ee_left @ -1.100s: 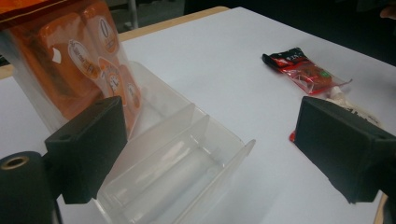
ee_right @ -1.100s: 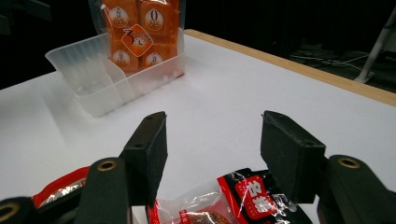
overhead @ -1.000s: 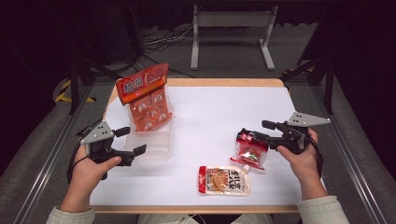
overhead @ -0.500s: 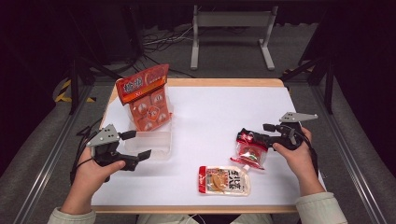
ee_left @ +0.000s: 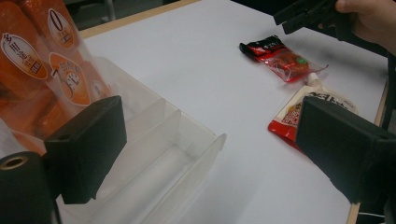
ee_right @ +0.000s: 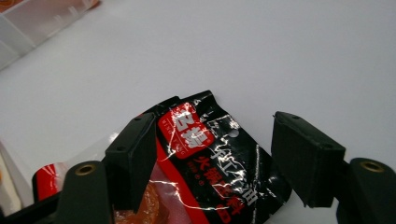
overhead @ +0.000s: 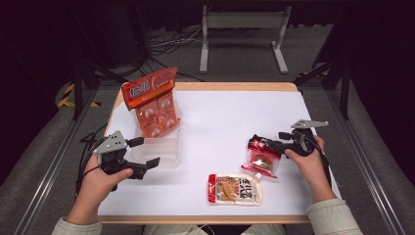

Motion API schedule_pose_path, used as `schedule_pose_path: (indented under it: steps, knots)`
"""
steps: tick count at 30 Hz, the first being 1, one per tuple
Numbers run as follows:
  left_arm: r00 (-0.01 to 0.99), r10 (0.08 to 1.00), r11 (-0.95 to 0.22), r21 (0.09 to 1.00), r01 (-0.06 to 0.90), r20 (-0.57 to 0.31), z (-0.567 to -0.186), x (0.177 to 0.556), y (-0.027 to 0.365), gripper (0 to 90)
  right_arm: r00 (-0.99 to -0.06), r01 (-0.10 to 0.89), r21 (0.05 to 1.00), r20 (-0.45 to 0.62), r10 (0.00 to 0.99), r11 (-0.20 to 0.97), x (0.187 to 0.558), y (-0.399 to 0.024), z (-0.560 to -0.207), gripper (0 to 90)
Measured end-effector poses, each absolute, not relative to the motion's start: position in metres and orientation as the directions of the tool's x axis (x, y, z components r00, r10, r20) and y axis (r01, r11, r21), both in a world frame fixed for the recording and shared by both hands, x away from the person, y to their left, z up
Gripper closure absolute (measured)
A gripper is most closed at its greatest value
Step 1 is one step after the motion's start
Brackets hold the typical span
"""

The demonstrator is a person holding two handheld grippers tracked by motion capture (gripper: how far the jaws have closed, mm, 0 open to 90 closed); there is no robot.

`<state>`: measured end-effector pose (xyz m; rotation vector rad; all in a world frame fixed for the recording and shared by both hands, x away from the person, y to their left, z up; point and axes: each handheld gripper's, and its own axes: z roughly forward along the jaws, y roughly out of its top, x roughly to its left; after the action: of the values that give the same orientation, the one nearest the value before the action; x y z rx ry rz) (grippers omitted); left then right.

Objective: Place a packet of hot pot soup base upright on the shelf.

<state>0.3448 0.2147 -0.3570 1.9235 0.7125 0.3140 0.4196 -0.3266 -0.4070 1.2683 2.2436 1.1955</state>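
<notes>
I have the right gripper over the black header of the red-and-black sachet, which lies flat on the white table at its right side, just above the pale spouted pouch. In the right gripper view the jaws stand wide to either side of the crinkled header, pads clear of it: released, nothing held.

Handling, as I judge it: light, soft, glossy film, so slippery and quick to crumple. The clear lower half shows an orange filling that looks squashable; I keep off that. The flat sealed header is the stiffest part and the place to pinch, edge-on, with modest pressure.

The left gripper hovers by the clear divided tray, jaws apart and empty. The orange packet stands upright in the tray's far end.

Against the earlier frame: the right jaws have just been opening, with the sachet's header now between them but untouched. My right hand sits lower and closer on the sachet than it did a second ago. The left hand and the sachet, pouch and tray lie as before.
</notes>
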Motion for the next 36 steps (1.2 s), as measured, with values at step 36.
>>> schedule_pose_path:
  steps: [36]
  knots:
    - [0.792,0.603,-0.338,0.871,0.357,-0.091,-0.365,0.348,0.207,10.2,-0.527,0.640,0.732,0.198,0.826,0.233,0.429,-0.337,-0.433,49.2]
